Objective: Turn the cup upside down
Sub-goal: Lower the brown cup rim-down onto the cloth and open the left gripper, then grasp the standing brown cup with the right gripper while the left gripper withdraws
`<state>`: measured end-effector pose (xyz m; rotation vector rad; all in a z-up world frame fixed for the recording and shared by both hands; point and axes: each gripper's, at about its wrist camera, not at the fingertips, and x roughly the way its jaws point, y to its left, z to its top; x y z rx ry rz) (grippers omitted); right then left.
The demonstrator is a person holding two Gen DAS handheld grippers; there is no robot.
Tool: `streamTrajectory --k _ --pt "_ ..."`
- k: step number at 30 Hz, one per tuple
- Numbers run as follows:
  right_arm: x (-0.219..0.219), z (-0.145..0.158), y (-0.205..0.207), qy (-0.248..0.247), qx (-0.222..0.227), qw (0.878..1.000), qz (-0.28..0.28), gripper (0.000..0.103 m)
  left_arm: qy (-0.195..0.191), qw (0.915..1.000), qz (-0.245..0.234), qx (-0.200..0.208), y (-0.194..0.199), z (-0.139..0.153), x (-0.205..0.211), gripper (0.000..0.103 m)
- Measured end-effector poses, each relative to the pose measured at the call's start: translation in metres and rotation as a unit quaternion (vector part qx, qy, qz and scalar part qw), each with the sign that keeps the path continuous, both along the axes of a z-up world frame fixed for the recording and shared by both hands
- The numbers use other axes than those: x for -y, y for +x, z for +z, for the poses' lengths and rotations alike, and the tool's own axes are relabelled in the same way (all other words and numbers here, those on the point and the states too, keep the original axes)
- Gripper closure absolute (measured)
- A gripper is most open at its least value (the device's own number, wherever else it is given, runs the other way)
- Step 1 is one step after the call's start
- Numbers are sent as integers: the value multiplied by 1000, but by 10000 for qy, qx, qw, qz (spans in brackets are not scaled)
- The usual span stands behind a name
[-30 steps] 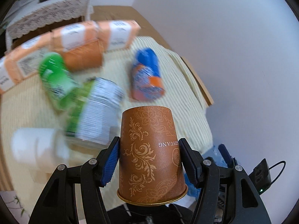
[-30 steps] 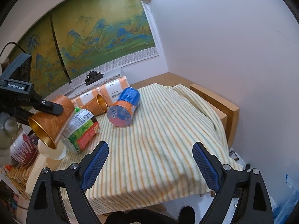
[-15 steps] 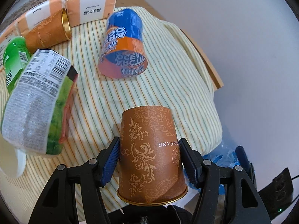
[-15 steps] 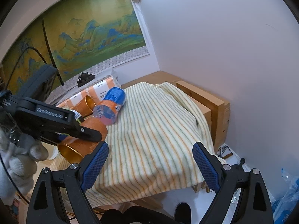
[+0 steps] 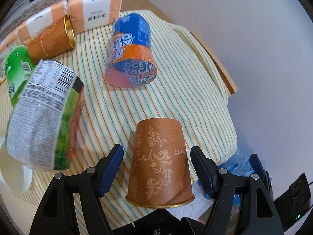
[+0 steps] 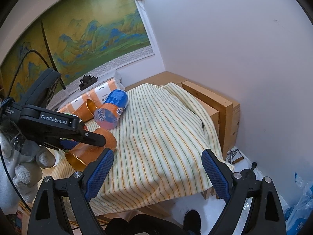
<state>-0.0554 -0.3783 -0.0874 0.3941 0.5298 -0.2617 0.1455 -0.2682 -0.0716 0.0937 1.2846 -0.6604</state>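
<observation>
Our left gripper (image 5: 156, 154) spreads open, clear of the brown cup (image 5: 159, 164) tipped onto the striped cloth (image 5: 176, 74), apparently releasing it.

Brown cup (image 5: 159, 166) w/ gold scrolls
</observation>
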Motion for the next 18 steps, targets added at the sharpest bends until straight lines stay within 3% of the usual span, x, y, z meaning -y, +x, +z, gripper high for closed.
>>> streamTrajectory --k 9,18 --pt "-5 11 21 52 -103 9994 334 14 -185 9960 268 828 -25 33 -50 29" --pt "-26 25 66 -33 -373 9943 994 14 -323 9889 731 1253 -55 41 -113 28"
